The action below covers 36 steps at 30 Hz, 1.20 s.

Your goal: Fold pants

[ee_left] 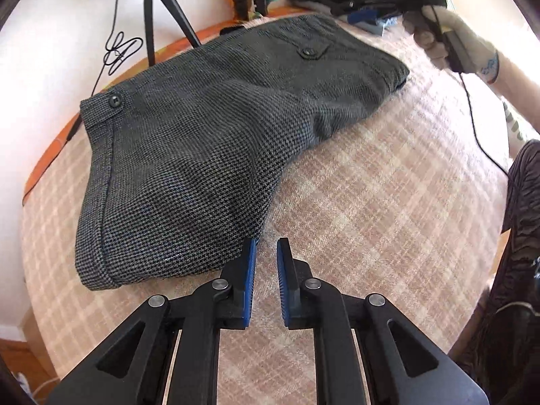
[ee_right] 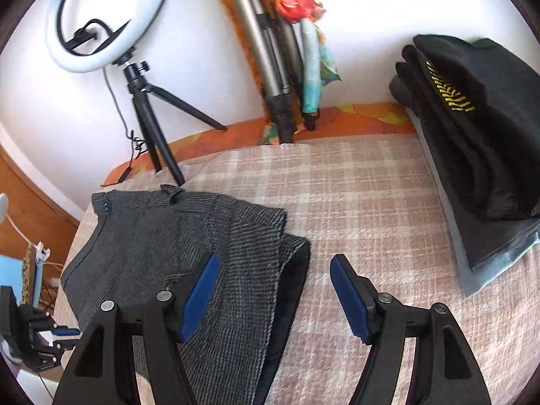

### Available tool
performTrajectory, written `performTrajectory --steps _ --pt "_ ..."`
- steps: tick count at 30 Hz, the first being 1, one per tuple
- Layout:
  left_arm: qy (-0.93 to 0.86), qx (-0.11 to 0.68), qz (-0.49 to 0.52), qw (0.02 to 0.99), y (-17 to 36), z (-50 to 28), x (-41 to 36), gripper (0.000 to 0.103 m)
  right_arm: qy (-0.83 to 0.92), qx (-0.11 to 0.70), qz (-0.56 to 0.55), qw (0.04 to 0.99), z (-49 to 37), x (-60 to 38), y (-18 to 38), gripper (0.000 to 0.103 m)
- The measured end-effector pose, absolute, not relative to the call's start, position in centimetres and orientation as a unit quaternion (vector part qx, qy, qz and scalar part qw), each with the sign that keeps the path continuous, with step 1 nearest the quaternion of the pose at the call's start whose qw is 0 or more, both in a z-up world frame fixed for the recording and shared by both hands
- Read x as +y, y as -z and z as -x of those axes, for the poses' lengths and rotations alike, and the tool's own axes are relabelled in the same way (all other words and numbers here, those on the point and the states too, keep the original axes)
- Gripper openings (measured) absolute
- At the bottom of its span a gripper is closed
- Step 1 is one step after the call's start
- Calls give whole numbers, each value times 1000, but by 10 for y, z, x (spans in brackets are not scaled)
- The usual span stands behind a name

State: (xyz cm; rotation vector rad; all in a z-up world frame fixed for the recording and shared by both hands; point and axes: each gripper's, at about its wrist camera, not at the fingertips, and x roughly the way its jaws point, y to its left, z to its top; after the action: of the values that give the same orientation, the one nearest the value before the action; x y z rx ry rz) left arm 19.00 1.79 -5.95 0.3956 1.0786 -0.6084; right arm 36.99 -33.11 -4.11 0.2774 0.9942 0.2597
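Left of centre in both views lie the grey houndstooth woven pants (ee_left: 189,155), folded; left gripper (ee_left: 266,263) nearly closed, empty, beside their hem; right gripper (ee_right: 273,290) spread wide, empty, straddling their edge.

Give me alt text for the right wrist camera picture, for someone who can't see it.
Folded grey houndstooth pants lie on a checked bedspread, with the right gripper open above their edge, holding nothing. A stack of dark folded clothes sits at right; a ring light on a small tripod stands behind.
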Motion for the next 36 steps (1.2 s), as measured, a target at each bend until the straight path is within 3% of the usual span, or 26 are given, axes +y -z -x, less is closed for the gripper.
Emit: performTrajectory --steps 2,5,7,8,9,10,13,18,23,26,29,31,32,36 --pt "283 493 -142 811 46 -192 32 11 -108 493 -143 852 -385 -337 54 71" --pt "266 481 -109 829 33 -189 54 25 -124 514 -166 832 -397 -336 70 71" --pt "245 477 -99 838 30 -193 65 25 -127 522 -168 827 -397 -331 77 70" --pt "237 477 -88 842 29 -195 73 25 -127 514 -166 832 -393 -330 77 63" --pt "227 475 -78 846 28 -197 81 25 -147 511 -176 828 -392 -327 78 28" --pt "218 471 -68 852 27 -201 89 25 -161 516 -192 819 -390 -324 79 16" --pt "196 460 -47 865 26 -218 101 25 -170 495 -171 835 -378 -313 62 10" --pt "183 443 -79 874 39 -246 88 25 -174 468 -62 864 -368 -309 17 8" --pt "129 464 -149 864 77 -274 75 26 -133 486 10 864 -377 -302 38 8" --pt "115 470 -171 858 85 -282 72 35 -119 491 31 862 -380 -298 54 9" --pt "93 461 -170 866 71 -286 78 37 -114 491 38 863 -380 -299 55 17" --pt "89 444 -161 877 55 -283 80 37 -106 490 28 865 -377 -305 52 42" --pt "94 433 -151 883 46 -280 77 37 -99 487 18 868 -375 -310 49 46" --pt "153 396 -122 897 17 -268 43 37 -107 489 -53 864 -357 -329 45 51"
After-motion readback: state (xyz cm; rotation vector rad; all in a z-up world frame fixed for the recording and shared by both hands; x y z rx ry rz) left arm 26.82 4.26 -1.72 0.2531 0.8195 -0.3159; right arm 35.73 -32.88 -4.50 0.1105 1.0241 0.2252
